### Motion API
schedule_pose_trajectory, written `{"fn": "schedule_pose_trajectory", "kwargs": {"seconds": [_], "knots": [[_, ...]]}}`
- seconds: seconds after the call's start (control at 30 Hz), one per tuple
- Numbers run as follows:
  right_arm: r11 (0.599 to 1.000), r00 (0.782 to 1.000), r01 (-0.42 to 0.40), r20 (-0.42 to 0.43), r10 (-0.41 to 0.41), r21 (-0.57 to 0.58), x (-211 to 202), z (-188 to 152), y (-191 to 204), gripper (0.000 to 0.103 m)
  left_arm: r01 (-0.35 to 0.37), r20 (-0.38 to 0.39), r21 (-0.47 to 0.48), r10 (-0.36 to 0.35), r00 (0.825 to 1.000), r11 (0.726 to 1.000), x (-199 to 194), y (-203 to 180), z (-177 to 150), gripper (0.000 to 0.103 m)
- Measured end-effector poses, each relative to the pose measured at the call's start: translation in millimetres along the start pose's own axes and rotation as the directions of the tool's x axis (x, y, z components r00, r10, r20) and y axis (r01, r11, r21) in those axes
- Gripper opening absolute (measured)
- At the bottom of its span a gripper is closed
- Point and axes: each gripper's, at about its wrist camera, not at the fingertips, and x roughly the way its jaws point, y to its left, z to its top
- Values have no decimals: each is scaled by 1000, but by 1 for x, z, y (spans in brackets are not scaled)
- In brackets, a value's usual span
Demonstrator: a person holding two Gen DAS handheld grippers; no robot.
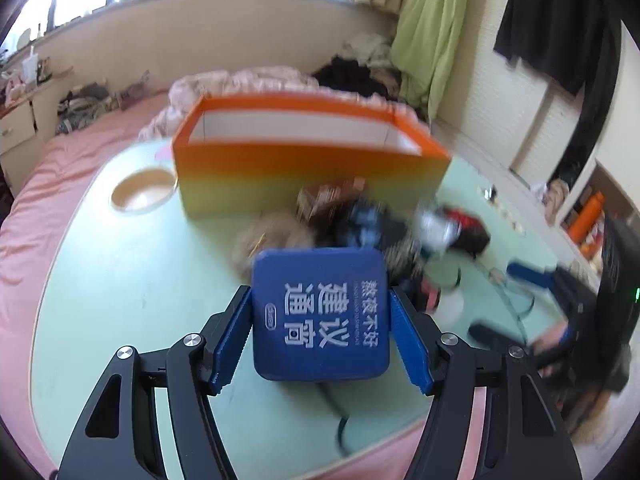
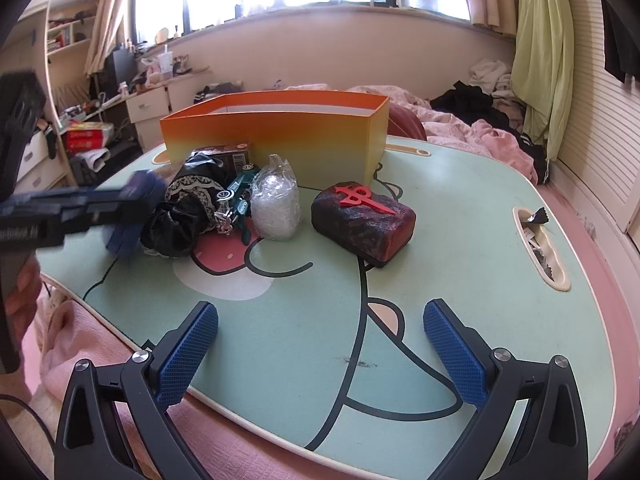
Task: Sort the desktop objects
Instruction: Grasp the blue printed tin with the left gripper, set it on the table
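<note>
I see the pale green tabletop with a cartoon line drawing [image 2: 460, 216] filling both views, lying on pink bedding. At its far side stands the open rectangular cardboard box shading from orange to yellow [image 2: 280, 136], its white inside showing from the left wrist view [image 1: 304, 128].

In front of that box lies a cluster: the dark red padded case with a red cross emblem [image 2: 362, 222], the crumpled clear plastic bag [image 2: 276, 204] just beside it, the black lace-trimmed cloth bundle [image 2: 180, 208], and a brown printed carton [image 2: 228, 156] touching the box wall. Left of the box sits a round cream-rimmed cup recess [image 1: 142, 194] in the tabletop.

My left gripper [image 1: 320, 312] holds 1 square blue box with white Chinese lettering [image 1: 320, 312] above the table, clamped between both blue pads. My right gripper [image 2: 320, 354] hangs over the near edge, jaws spread wide with nothing between them.
</note>
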Motion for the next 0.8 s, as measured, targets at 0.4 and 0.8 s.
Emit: {"fn": "schedule_pose_trajectory", "kwargs": {"seconds": [0.4,0.8], "knots": [[1000,1000,0,0,0,0,0,0,-1,103,-193,97,37,188,977,981,-17,-8,-50,89],[1000,1000,1,-2,-1,-6,-2,-1,0,103,-207,96,30,203,974,978,20,3,-53,103]]}}
